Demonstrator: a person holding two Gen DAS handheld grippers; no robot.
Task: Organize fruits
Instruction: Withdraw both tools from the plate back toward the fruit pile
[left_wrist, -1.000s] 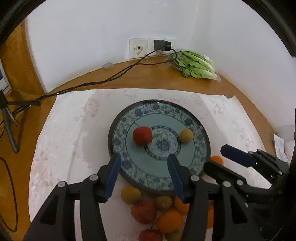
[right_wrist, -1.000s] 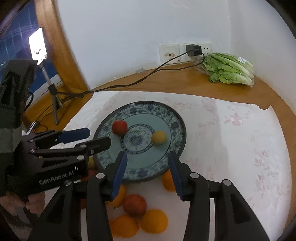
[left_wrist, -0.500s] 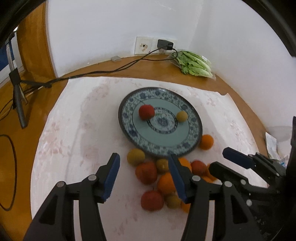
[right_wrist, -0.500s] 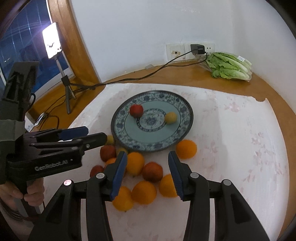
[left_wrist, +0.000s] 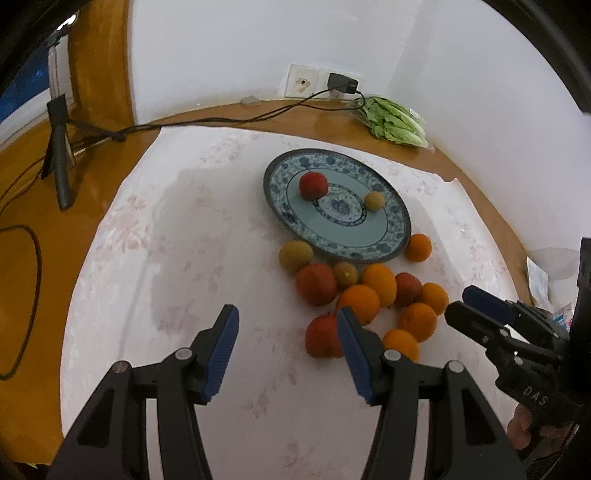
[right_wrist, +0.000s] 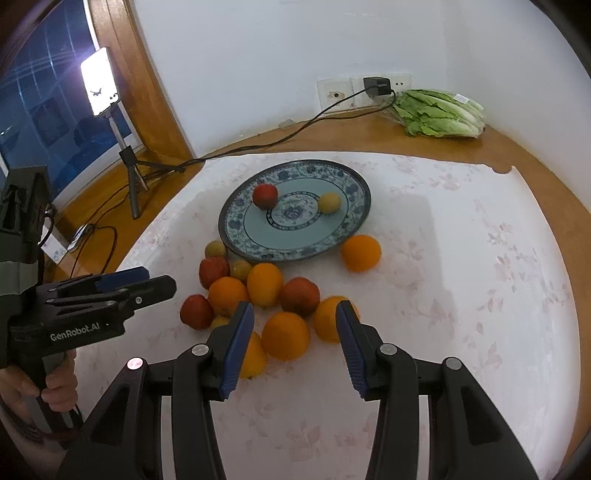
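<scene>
A blue-patterned plate (left_wrist: 391, 240) (right_wrist: 295, 247) lies on the white cloth and holds a red apple (left_wrist: 313, 185) (right_wrist: 265, 196) and a small yellow fruit (left_wrist: 374, 201) (right_wrist: 329, 202). Several oranges, red apples and yellow fruits lie in a loose pile (left_wrist: 364, 295) (right_wrist: 258, 291) in front of the plate. One orange (right_wrist: 361, 253) lies apart at its right. My left gripper (left_wrist: 286, 347) is open and empty, left of the pile. My right gripper (right_wrist: 293, 347) is open and empty, just behind an orange (right_wrist: 285, 335).
A bag of lettuce (left_wrist: 395, 120) (right_wrist: 439, 114) lies at the back by the wall sockets (right_wrist: 351, 92). A black cable (left_wrist: 221, 120) runs across the wooden table. A small tripod (left_wrist: 59, 147) with a lit lamp (right_wrist: 99, 82) stands at the left.
Both grippers have pulled back and up from the plate, so the fruit pile has come fully into view. Both stay open. The fruits have not moved.
</scene>
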